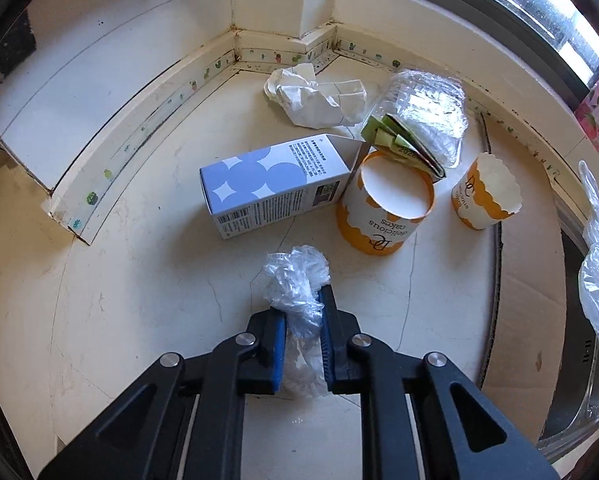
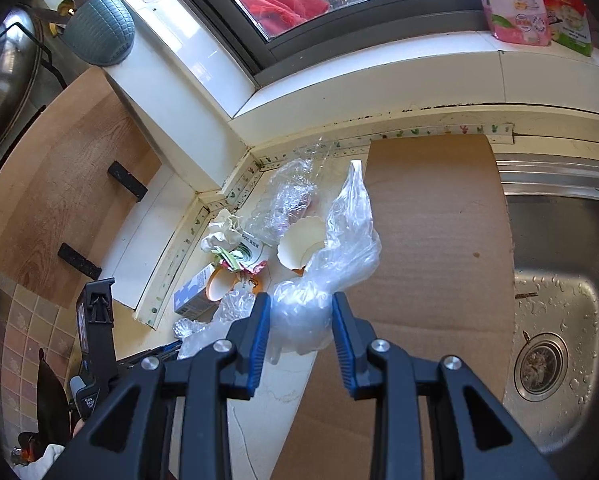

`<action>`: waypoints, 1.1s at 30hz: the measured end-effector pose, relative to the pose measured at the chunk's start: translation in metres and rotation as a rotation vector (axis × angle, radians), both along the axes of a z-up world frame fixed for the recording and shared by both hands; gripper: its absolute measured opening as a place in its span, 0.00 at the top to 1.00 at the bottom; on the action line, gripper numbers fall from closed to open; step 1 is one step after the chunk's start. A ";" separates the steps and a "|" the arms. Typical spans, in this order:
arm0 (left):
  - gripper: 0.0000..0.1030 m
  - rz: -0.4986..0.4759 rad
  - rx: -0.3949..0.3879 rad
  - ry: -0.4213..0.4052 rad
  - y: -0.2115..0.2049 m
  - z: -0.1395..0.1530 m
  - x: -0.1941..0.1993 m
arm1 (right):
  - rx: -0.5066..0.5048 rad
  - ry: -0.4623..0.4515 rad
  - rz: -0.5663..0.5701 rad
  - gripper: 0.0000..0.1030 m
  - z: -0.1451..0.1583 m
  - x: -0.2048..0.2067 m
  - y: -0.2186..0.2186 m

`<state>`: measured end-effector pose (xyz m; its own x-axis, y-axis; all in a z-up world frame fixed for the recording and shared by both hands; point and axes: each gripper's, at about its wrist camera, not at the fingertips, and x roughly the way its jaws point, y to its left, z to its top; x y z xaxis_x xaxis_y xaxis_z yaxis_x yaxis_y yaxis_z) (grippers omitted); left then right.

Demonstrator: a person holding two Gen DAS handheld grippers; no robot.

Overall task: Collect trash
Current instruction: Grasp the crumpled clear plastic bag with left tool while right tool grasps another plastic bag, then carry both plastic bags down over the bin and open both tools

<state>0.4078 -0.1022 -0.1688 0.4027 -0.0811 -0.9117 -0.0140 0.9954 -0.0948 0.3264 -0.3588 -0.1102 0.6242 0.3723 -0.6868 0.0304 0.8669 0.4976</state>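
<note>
My left gripper (image 1: 301, 304) is shut on a crumpled wad of clear plastic wrap (image 1: 295, 272) low over the pale counter. Just beyond it lie a blue-and-white carton (image 1: 267, 188) on its side, two orange-and-white paper cake cups (image 1: 383, 204) (image 1: 485, 192), crumpled white paper (image 1: 315, 94) and a clear plastic container (image 1: 423, 116) with a folded green packet. My right gripper (image 2: 301, 300) is shut on a clear plastic bag (image 2: 339, 248), which hangs above the edge of a cardboard sheet (image 2: 431, 240). The same bag (image 1: 597, 280) shows at the left wrist view's right edge.
The trash sits in a counter corner against a tiled upstand (image 1: 147, 120). A steel sink (image 2: 555, 280) with a drain lies right of the cardboard. Pink and green pouches (image 2: 515, 0) stand on the window sill. A wooden board (image 2: 59, 184) leans at the left.
</note>
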 end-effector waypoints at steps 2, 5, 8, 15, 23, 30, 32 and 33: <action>0.88 -0.009 -0.015 -0.018 0.002 0.011 -0.011 | 0.002 -0.004 -0.002 0.70 0.005 -0.009 0.002; 0.88 -0.027 -0.024 -0.049 0.006 0.029 -0.033 | 0.008 -0.015 -0.007 0.70 0.014 -0.029 0.008; 0.88 -0.048 -0.037 -0.079 0.015 0.049 -0.062 | 0.009 -0.030 -0.014 0.70 0.025 -0.054 0.017; 0.88 -0.121 -0.049 -0.165 0.047 0.093 -0.142 | -0.013 -0.066 -0.024 0.70 0.046 -0.129 0.055; 0.88 -0.205 -0.066 -0.222 0.090 0.116 -0.233 | -0.019 -0.038 -0.008 0.70 0.047 -0.211 0.121; 0.88 -0.280 -0.088 -0.209 0.117 0.103 -0.303 | -0.052 0.013 0.032 0.70 0.031 -0.274 0.177; 0.88 -0.302 -0.089 -0.197 0.118 0.094 -0.318 | -0.066 0.035 0.042 0.70 0.022 -0.287 0.188; 0.88 -0.312 -0.093 -0.186 0.119 0.089 -0.326 | -0.073 0.053 0.050 0.70 0.016 -0.294 0.194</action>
